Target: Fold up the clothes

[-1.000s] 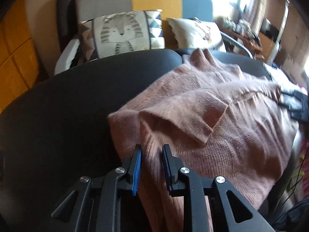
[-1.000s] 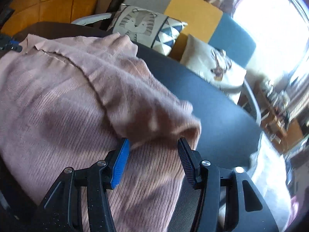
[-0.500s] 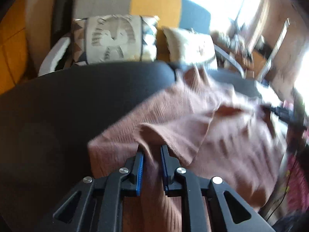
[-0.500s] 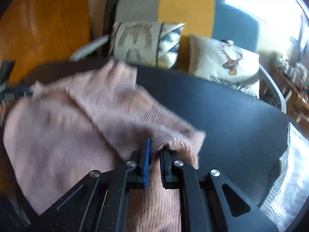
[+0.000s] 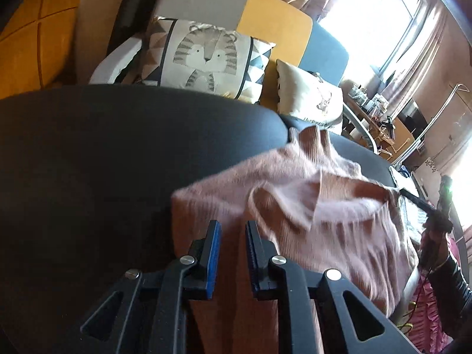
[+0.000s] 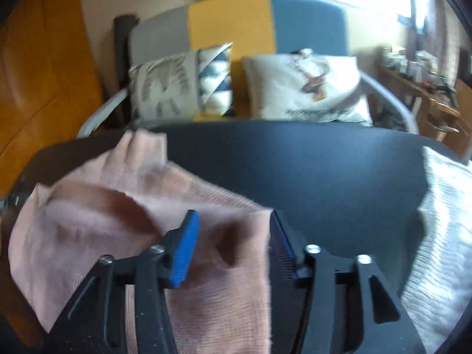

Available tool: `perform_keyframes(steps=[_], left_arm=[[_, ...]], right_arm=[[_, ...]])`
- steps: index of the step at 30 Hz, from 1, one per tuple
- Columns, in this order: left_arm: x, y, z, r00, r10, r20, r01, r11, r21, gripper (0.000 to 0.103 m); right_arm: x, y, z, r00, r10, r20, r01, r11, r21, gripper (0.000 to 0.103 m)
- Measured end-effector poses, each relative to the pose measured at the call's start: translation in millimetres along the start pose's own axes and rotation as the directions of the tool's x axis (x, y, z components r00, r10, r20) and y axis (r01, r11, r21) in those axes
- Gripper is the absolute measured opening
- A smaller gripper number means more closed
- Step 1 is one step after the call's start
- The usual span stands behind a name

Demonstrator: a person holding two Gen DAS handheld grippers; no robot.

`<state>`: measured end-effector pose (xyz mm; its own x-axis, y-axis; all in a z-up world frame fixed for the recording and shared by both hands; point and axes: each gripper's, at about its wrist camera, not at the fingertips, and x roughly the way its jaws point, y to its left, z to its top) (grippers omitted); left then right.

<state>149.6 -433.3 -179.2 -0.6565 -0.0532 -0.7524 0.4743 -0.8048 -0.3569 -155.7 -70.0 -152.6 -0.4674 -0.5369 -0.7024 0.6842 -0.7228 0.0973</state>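
Note:
A pink knitted sweater (image 5: 309, 206) lies crumpled on a black table (image 5: 103, 162), its ribbed collar pointing to the far edge. My left gripper (image 5: 233, 227) is at the sweater's near left corner, its jaws close together with a fold of the knit between them. In the right wrist view the sweater (image 6: 118, 206) fills the lower left. My right gripper (image 6: 233, 218) stands wide open over its right edge, with cloth lying loose between the fingers. Seen from the left wrist view, the right gripper (image 5: 436, 215) sits at the sweater's far right corner.
A white knitted cloth (image 6: 436, 236) lies on the table's right side. Behind the table is a grey, yellow and blue sofa (image 6: 230, 26) with a tiger cushion (image 5: 203, 59) and a cream cushion (image 6: 306, 85). A person's dark sleeve (image 5: 451, 283) is at the right.
My right gripper shut on the sweater's edge half a second ago and has now opened wide. The left gripper's jaws narrowed on the cloth and it lifted and turned slightly.

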Motion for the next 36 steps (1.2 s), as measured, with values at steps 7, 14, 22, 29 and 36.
perform_keyframes(steps=[7,14,22,29,36], left_arm=[[-15.3,-10.1,-14.4,1.000,-0.003,-0.008,0.003,0.999,0.039,0.017],[0.3,-63.6,4.8,0.993,-0.094,-0.069,0.107,0.972,0.211,0.020],[64.4,-69.6,36.6,0.985,-0.009,-0.170,0.044,0.979,0.200,0.020],[53.3,-44.3,50.9,0.996,-0.025,-0.088,0.030,0.998,0.057,0.020],[37.8,-33.4,39.9,0.997,-0.027,-0.072,0.028,1.000,0.007,0.020]], right_arm=[[-23.0,7.6,0.9,0.999,0.046,0.008,-0.046,0.998,-0.037,0.057],[5.7,50.8,-18.1,0.944,0.267,-0.192,-0.296,0.944,-0.144,0.058],[54.4,9.7,20.9,0.985,0.135,-0.107,-0.133,0.991,0.031,0.058],[36.0,13.1,16.1,0.991,0.120,-0.066,-0.123,0.992,-0.033,0.057],[-4.3,42.9,-6.6,0.971,0.229,-0.066,-0.237,0.959,-0.156,0.058]])
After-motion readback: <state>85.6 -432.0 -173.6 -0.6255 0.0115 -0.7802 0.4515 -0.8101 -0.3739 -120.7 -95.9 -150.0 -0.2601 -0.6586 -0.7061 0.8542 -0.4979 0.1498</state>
